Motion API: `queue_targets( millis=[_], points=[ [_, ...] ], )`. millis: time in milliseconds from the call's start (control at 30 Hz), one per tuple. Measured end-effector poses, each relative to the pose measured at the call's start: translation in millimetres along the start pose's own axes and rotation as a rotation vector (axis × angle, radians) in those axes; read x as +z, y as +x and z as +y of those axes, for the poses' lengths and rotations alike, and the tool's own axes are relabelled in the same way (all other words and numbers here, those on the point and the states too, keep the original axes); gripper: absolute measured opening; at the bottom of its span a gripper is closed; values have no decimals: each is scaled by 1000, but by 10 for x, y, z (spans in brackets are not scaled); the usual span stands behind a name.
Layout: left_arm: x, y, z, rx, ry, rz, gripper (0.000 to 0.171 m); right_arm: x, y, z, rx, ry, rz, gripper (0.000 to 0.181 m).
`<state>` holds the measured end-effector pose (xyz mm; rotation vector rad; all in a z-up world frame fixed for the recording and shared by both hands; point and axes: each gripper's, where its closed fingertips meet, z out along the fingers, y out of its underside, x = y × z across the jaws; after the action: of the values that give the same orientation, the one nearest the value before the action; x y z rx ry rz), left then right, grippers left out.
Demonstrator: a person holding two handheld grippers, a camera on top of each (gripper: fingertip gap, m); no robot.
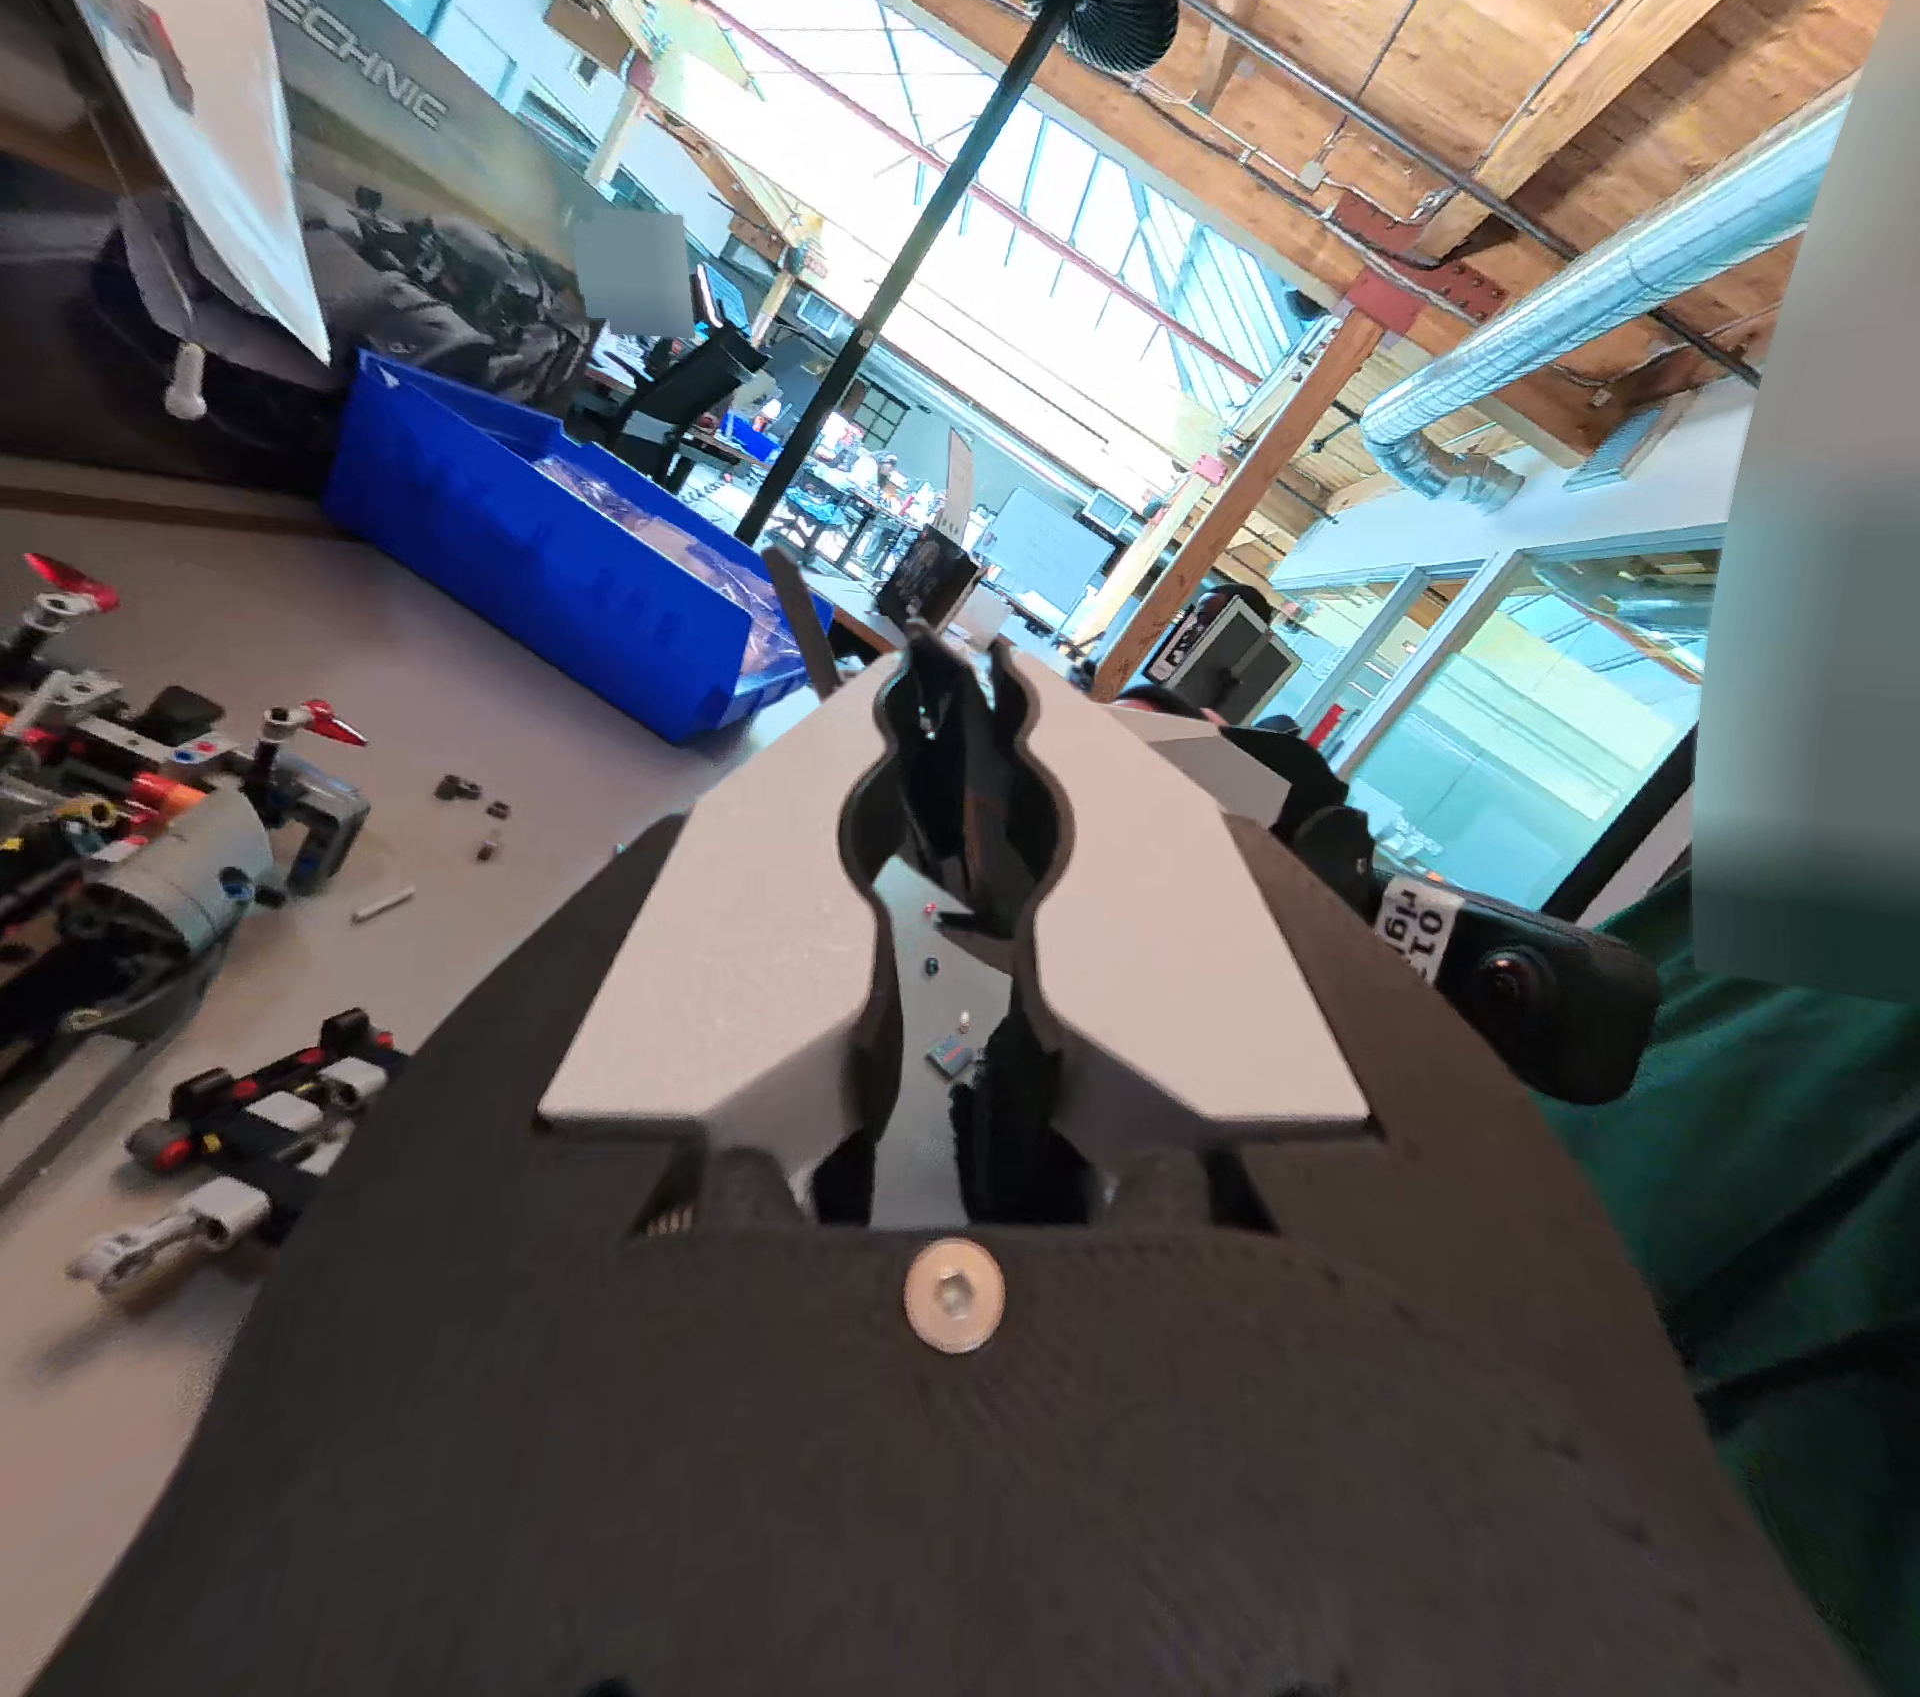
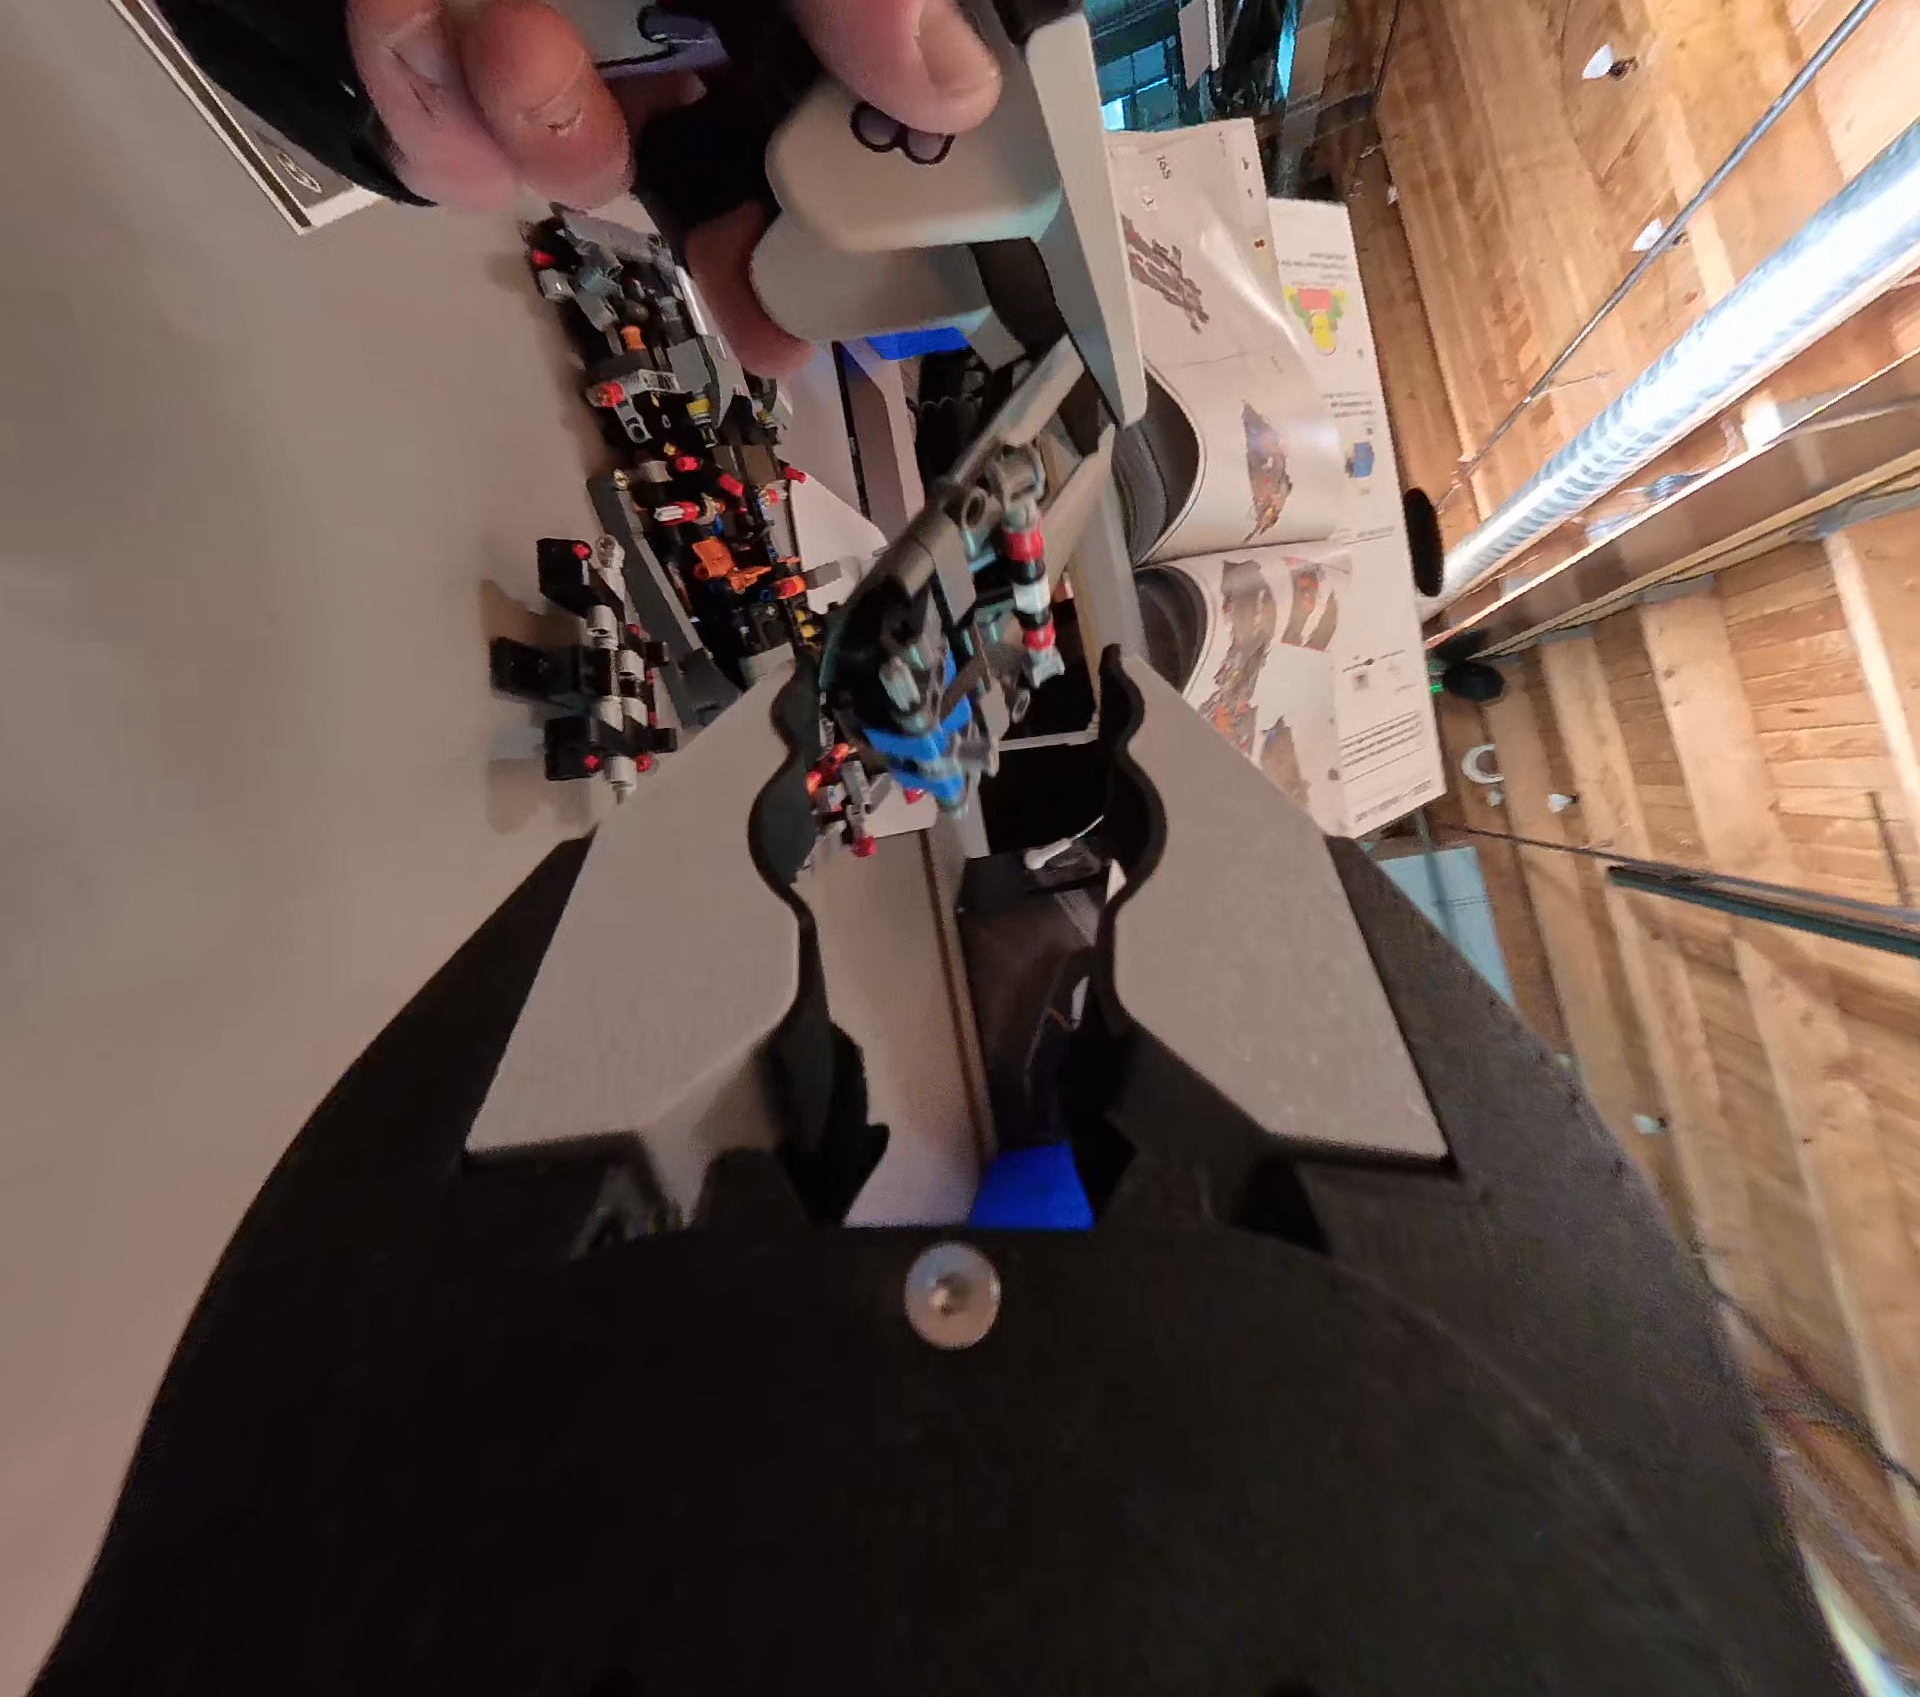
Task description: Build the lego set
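Closest to the lens in the left wrist view, the left gripper (image 1: 961,691) is pointing up and away over the desk (image 1: 436,691), its two grey fingers nearly meeting at the tips and clamping a dark, thin lego part (image 1: 961,806) that is hard to make out between them. To its left, the large partly built lego model (image 1: 156,837) is lying on the desk with grey, black, red and orange parts showing, a smaller black and white sub-assembly (image 1: 260,1117) is sitting nearer the camera, and a few tiny loose pieces (image 1: 473,800) are lying between the model and the gripper. Behind these a blue bin (image 1: 540,546) is resting on the desk, and a black pole lamp (image 1: 935,193) is rising behind it toward the wooden ceiling. At the right edge the other gripper's camera body (image 1: 1538,982) is showing beside a green sleeve (image 1: 1787,1232). In the right wrist view, turned sideways, a gloved hand (image 2: 582,47) is gripping the left tool's handle at the top, with the model (image 2: 686,484) spread on the desk (image 2: 260,504) below it. The right gripper (image 2: 951,712) is standing spread, its right finger clear of everything, while a grey, black and blue lego sub-assembly (image 2: 935,660) is sitting against the left finger; whether it is actually pinched I cannot tell. Further right, open instruction booklets (image 2: 1278,504) are lying by the desk's edge.
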<state>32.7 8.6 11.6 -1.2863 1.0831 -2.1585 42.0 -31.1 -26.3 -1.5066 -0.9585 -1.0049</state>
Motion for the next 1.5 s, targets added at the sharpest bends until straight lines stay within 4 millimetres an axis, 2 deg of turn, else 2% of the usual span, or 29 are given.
queue_targets(
  millis=[100,267,367,467,600,733,800,833,900,1000,1300,1500],
  points=[
    [-24,22,-76,37,34,23,10,-67,-3,125,190,25,-77,54],
    [9,140,-91,127,32,95,9,-123,129,235,923,234,-321,52],
    [19,209,-107,176,35,131,9,-87,134,253,1287,337,-527,48],
    [13,271,-127,194,43,176,10,-52,110,154,1504,462,-727,46],
    [-33,335,-164,226,37,236,9,-61,89,8,1684,611,-977,48],
    [-34,355,-138,303,4,235,9,-101,166,-31,1810,762,-1094,51],
    [-30,407,-120,326,-1,263,9,-112,122,-60,1807,772,-1140,40],
    [-17,407,-107,341,-7,261,9,-93,70,-86,1788,743,-1146,40],
    [5,441,-74,353,-12,287,10,-81,45,-130,1755,741,-1131,23],
    [14,478,-83,362,8,312,10,-82,55,-135,1740,741,-1130,21],
    [119,469,6,468,-58,234,4,44,27,34,1682,591,-947,19],
    [100,374,-118,405,-20,210,1,-45,67,-35,1598,647,-944,18]
  ],
)
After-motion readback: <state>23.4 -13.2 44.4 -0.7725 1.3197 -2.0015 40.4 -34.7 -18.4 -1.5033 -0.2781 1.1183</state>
